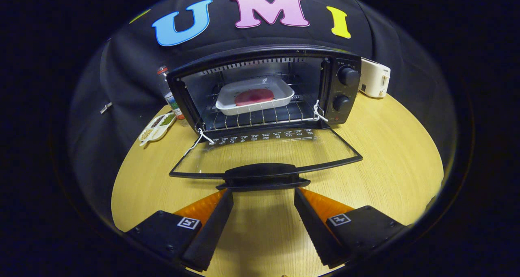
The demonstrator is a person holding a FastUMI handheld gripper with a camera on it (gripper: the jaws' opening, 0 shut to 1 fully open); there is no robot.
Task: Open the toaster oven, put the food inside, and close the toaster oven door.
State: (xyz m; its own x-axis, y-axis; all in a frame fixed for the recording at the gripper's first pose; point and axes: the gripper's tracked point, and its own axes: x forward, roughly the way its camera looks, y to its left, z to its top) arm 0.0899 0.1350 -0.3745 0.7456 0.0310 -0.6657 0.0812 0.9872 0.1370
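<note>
A black toaster oven stands on the round wooden table, its glass door folded down flat toward me. On the wire rack inside sits a white tray holding a round dark red piece of food. The door's black handle lies just ahead of my fingertips, level with them and spanning the gap. My gripper is open, one fingertip just below each end of the handle, nothing pressed between them.
Left of the oven stand a bottle and a small divided dish of seeds. A cream appliance sits behind the oven on the right. White cords hang at both door hinges. Bare tabletop lies right of the door.
</note>
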